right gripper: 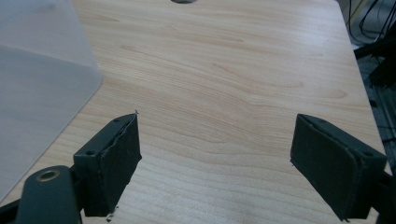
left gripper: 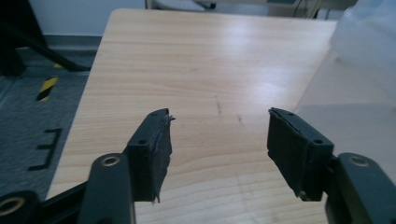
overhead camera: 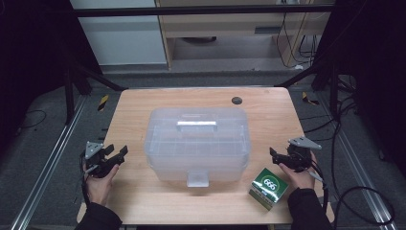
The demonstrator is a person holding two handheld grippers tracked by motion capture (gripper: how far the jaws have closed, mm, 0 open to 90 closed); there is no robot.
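A translucent plastic storage box [overhead camera: 197,142] with a closed lid, a top handle and a front latch stands in the middle of the wooden table [overhead camera: 143,110]. A small green and white carton [overhead camera: 268,187] marked 666 sits at the front right. My left gripper [overhead camera: 118,153] hovers at the table's left edge, open and empty, a short way left of the box. My right gripper [overhead camera: 274,155] is to the right of the box and just behind the carton, also open and empty. Bare wood lies between the left gripper's [left gripper: 219,116] jaws and between the right gripper's [right gripper: 217,120] jaws.
A dark round grommet [overhead camera: 236,100] is set in the table near its back edge. The box's frosted side [left gripper: 369,42] shows at the upper right of the left gripper view, and its corner [right gripper: 37,70] at the left of the right gripper view. Dark frame legs and cables surround the table.
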